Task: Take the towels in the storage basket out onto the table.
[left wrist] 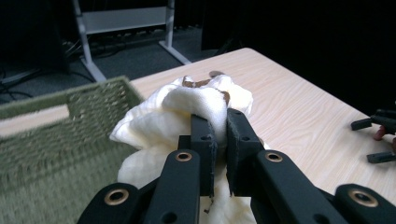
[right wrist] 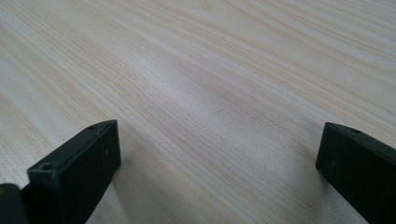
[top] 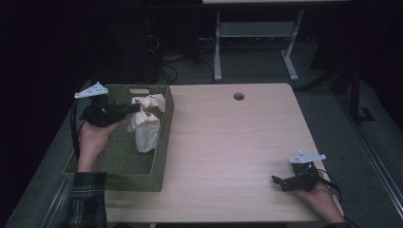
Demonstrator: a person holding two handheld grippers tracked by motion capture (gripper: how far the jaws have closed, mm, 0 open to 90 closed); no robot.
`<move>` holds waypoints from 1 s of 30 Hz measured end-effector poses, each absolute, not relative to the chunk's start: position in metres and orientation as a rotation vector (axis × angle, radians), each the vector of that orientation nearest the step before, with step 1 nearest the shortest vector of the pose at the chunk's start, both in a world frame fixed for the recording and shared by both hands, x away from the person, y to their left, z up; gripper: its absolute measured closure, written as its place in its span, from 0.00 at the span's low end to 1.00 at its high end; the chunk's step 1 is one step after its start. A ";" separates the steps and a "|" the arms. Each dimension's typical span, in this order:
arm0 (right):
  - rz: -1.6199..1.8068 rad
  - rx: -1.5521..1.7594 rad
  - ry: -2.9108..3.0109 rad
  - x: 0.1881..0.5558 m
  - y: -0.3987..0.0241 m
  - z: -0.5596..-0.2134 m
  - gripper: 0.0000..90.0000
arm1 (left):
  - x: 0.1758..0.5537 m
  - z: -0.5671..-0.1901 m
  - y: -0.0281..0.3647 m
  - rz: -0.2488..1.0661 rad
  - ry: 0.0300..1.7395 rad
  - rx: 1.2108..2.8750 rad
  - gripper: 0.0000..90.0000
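Left tool (top: 137, 108): clamped on a bunched fold of the cream cloth; in the left gripper view (left wrist: 219, 140) the two black jaws stand close together with the fabric pinched between them.
Cream cloth (top: 145, 124): hanging from the left tool above the green basket, at the basket's far right part, its lower end down near the basket floor; a few brown marks show on its top folds (left wrist: 187, 107).
Green basket (top: 119, 164): woven, rectangular, sitting on the left end of the counter, its right wall just beside the hanging cloth.
Right tool (top: 280, 183): low at the near right corner of the counter, jaws spread wide with bare wood between them (right wrist: 219, 154); holding nothing.
Counter (top: 228, 142): light wood, with a small round hole (top: 239, 96) near the far edge.
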State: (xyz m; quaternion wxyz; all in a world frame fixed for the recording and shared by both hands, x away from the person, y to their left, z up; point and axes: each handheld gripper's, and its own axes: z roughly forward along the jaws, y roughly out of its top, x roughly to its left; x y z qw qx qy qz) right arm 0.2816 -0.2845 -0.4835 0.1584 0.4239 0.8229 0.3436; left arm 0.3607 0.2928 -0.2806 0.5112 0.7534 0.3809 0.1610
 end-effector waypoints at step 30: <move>0.982 1.212 2.354 0.282 -0.284 -0.483 0.00 | 0.368 -0.249 0.201 0.265 0.680 1.775 0.92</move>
